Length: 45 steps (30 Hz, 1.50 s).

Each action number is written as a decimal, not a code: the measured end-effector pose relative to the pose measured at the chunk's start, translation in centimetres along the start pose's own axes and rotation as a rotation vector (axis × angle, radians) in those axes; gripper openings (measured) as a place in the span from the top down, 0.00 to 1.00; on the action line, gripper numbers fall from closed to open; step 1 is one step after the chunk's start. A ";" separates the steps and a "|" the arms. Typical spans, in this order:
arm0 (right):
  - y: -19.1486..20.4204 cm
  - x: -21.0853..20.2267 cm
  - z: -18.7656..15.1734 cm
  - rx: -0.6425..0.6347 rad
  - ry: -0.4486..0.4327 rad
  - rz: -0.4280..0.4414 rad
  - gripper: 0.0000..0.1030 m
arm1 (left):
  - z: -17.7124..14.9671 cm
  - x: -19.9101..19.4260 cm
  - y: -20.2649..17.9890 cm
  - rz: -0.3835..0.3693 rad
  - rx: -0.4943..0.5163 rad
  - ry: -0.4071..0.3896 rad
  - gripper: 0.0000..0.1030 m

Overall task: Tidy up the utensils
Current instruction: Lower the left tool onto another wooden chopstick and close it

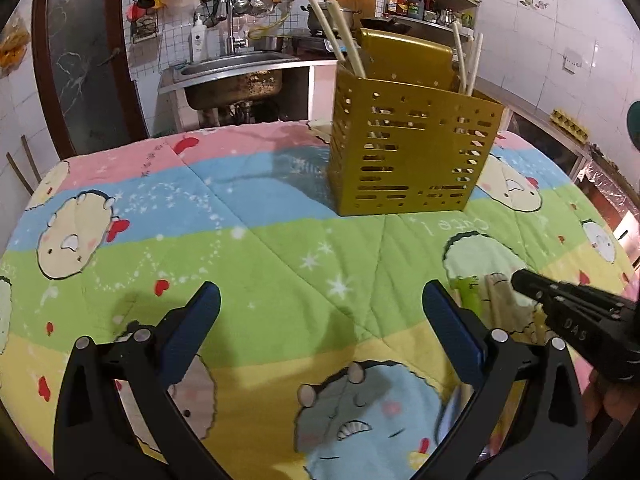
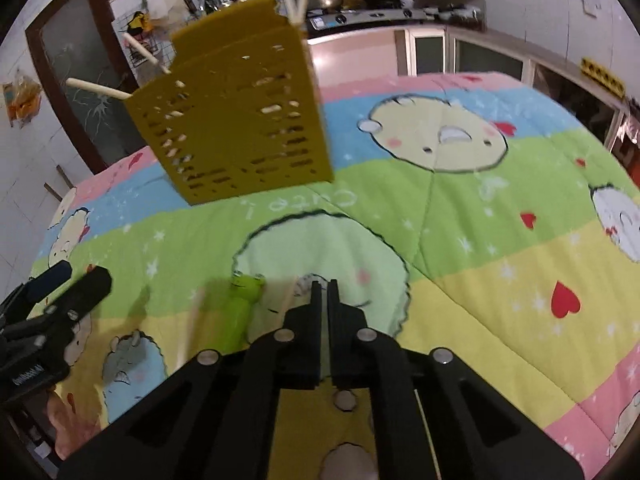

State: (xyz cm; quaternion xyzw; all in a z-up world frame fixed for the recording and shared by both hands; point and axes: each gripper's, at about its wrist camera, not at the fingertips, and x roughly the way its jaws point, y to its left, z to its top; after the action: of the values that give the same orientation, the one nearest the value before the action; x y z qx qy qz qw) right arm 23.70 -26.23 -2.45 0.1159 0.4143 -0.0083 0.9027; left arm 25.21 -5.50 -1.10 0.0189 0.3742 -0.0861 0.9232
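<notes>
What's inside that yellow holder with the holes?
Pale chopsticks stick out of the yellow holder, some at each end. Bits show through its slots; the bottom is hidden by its walls.

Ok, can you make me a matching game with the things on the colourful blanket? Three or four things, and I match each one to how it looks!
Things:
1. utensil holder
2. left gripper
3. right gripper
4. frog-handled utensil

Looks:
A. shut
B. bright green, lying flat on the blanket
C. gold, standing up with chopsticks poking out
D. wide open, blue pads

Pairs: 1-C, 2-D, 3-A, 4-B
</notes>
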 end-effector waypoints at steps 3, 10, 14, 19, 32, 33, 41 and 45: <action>0.6 0.1 -0.1 -0.008 0.005 -0.020 0.60 | -0.1 0.2 1.0 0.025 -0.011 -0.011 0.05; 2.6 1.7 -0.8 -0.053 0.065 -0.095 0.82 | -0.5 0.5 2.4 0.044 -0.015 -0.014 0.05; 4.0 2.9 -0.9 -0.081 0.082 -0.142 0.89 | -0.7 0.3 1.8 0.045 0.018 -0.023 0.05; 3.1 2.9 -0.5 -0.051 0.070 -0.113 0.94 | -1.0 0.5 1.1 0.059 0.052 -0.021 0.05; -4.1 1.0 -0.1 -0.011 0.033 -0.117 0.94 | -1.0 1.0 -3.1 -0.013 0.072 0.043 0.05; -4.3 1.0 -0.1 -0.009 0.028 -0.113 0.94 | -1.0 1.2 -3.6 -0.010 0.083 0.048 0.05; -5.2 1.5 -0.5 -0.002 0.006 -0.085 0.93 | -1.0 1.8 -6.5 -0.036 0.132 0.070 0.13; -5.4 1.5 -0.5 0.004 0.005 -0.076 0.93 | -1.3 2.4 -7.6 -0.048 0.169 0.100 0.25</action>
State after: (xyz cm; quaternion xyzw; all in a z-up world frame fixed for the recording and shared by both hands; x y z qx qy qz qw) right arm 23.76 -31.25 -5.00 0.1019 0.4207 -0.0429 0.9004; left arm 24.66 -13.24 -3.48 0.0918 0.4117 -0.1384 0.8960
